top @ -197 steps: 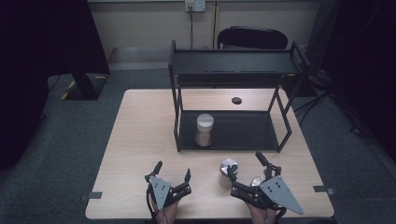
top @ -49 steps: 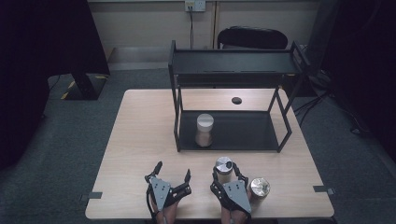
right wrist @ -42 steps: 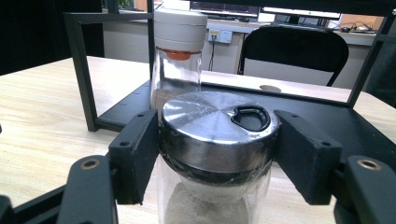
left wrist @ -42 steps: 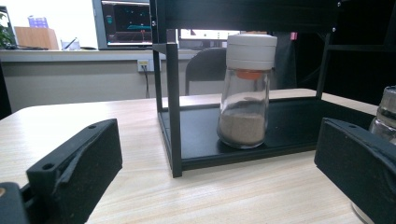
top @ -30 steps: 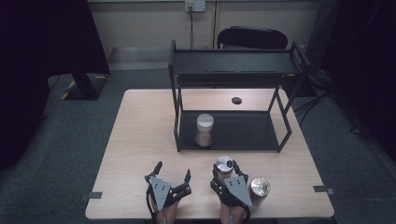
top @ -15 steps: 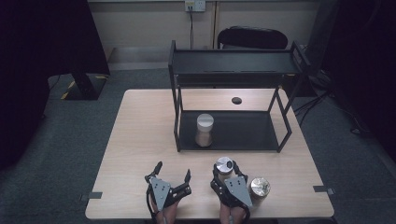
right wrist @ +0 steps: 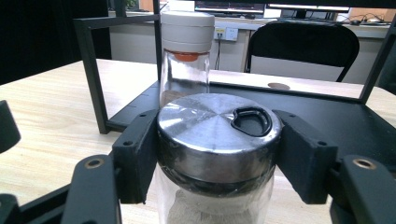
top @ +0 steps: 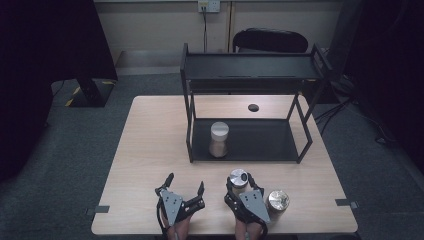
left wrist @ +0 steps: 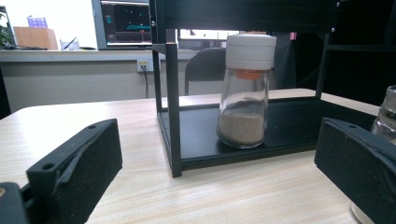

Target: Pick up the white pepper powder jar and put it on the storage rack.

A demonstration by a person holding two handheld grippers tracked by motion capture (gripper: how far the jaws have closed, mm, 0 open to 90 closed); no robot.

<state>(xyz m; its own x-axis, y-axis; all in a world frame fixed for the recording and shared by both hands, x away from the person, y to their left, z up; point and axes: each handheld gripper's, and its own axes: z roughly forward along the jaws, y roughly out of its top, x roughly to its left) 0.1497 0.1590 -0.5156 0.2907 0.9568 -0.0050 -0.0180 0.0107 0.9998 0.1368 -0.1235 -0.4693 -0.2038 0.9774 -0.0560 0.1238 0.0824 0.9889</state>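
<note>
A glass shaker jar with a metal lid stands on the wooden table near its front edge. My right gripper is shut on it, with both black pads pressed against the lid's sides. A second metal-lidded jar stands just right of that gripper, apart from it. To the left, my left gripper rests open with nothing between its fingers. A white-lidded glass jar of brown powder stands upright on the lower tier of the black rack.
The black two-tier rack takes up the middle and back of the table, with its front posts close to the jars. A small black disc lies on the table behind the rack. A black chair stands beyond the far edge.
Since the earliest frame my right gripper has shifted left onto the left jar, uncovering the second jar at its right. Over the last second nothing visibly moves.
</note>
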